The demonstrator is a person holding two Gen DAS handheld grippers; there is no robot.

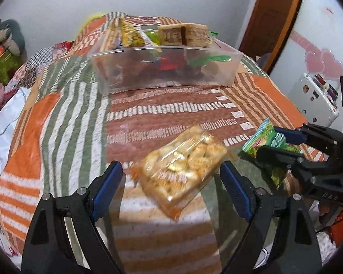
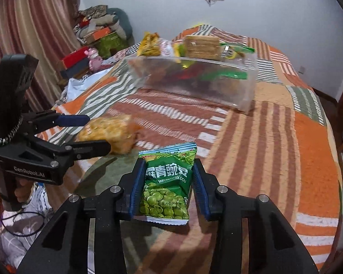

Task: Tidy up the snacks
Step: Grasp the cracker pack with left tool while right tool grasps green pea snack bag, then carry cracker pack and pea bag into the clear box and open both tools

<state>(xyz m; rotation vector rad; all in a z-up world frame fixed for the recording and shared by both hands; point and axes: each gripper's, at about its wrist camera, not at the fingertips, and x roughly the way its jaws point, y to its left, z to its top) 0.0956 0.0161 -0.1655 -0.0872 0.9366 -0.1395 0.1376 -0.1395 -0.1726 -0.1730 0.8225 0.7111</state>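
Note:
A clear bag of golden puffed snacks [image 1: 183,171] lies on the patchwork bedspread, between the open jaws of my left gripper [image 1: 171,173]; I cannot tell whether the pads touch it. It also shows in the right wrist view [image 2: 109,132]. My right gripper [image 2: 167,180] is shut on a green pea snack packet [image 2: 167,182], held just above the bed; the packet also shows in the left wrist view [image 1: 265,141]. A clear plastic bin [image 1: 167,68] with several snack packs stands farther back on the bed, also in the right wrist view [image 2: 194,84].
The striped orange, green and brown bedspread [image 2: 263,137] covers the bed. Boxes, cushions and a pink toy [image 2: 93,59] pile up at the left by a curtain. A wooden door frame [image 1: 269,22] and a white appliance [image 1: 315,96] stand at the right.

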